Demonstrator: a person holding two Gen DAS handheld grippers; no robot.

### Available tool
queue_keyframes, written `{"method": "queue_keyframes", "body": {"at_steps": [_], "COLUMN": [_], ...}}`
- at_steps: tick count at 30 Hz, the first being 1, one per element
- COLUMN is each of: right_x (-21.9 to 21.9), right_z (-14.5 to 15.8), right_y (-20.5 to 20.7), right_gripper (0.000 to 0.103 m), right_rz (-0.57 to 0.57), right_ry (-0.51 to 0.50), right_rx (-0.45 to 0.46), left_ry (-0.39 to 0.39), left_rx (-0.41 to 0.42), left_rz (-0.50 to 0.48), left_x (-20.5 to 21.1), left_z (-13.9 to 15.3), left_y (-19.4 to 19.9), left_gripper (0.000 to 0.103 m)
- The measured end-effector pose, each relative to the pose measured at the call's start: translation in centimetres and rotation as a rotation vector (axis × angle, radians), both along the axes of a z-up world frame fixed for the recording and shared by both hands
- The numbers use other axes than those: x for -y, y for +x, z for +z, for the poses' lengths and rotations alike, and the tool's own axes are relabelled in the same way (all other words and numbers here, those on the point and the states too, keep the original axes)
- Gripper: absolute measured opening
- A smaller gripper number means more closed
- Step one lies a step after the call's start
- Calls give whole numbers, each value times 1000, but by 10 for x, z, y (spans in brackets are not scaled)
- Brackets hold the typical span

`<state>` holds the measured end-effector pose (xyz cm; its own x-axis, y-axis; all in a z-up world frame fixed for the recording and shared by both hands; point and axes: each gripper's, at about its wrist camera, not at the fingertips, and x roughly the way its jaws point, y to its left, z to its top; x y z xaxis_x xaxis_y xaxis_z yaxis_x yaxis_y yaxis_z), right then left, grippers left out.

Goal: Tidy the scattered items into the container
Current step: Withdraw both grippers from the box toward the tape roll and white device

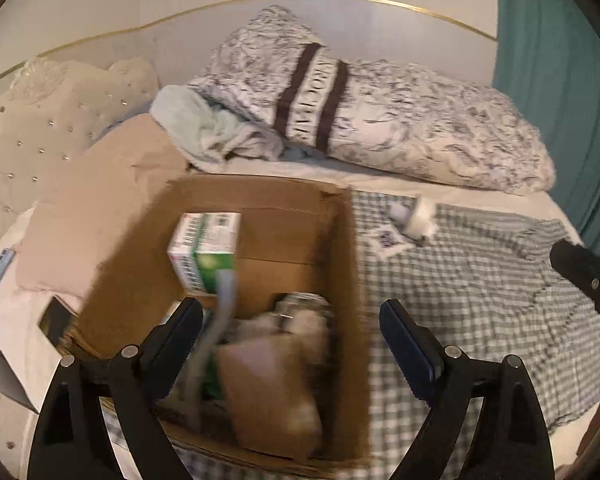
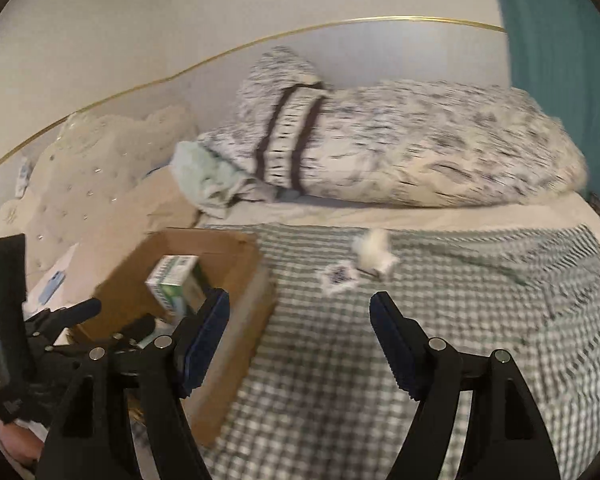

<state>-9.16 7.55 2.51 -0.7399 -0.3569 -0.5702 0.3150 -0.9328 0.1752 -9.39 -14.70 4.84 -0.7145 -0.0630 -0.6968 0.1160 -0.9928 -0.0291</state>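
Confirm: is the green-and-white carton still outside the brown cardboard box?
No, the green-and-white carton stands inside the brown cardboard box, against its far wall.

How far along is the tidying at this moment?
Mostly done: the cardboard box holds a green-and-white carton and other blurred items. In hand: nothing; the left tool and right tool are open. Left: a white crumpled item and a small patterned packet on the checked blanket.

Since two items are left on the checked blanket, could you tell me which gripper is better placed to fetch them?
Probably the right gripper: open and empty, it faces the white wad and small packet, while the left gripper hangs over the cardboard box.
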Motion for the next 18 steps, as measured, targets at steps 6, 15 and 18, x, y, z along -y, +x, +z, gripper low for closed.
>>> {"method": "queue_keyframes", "body": {"at_steps": [6,15,18], "right_x": [-65,-116,-127], "right_z": [-5,-33,-50], "right_y": [15,7,-6], "right_gripper": [73,73,73], "right_rz": [-69,-66,-61], "right_ry": [-24,-50,-69], "right_rx": [22,39,36], "left_ry": [-6,-23,-32], "left_rx": [-9,13,26], "left_rz": [-68,-73,-60], "left_x": [-61,-117,-126], "left_z": [4,-12,-23], "left_y": [8,-17,-42], "left_gripper": [97,98,98]}}
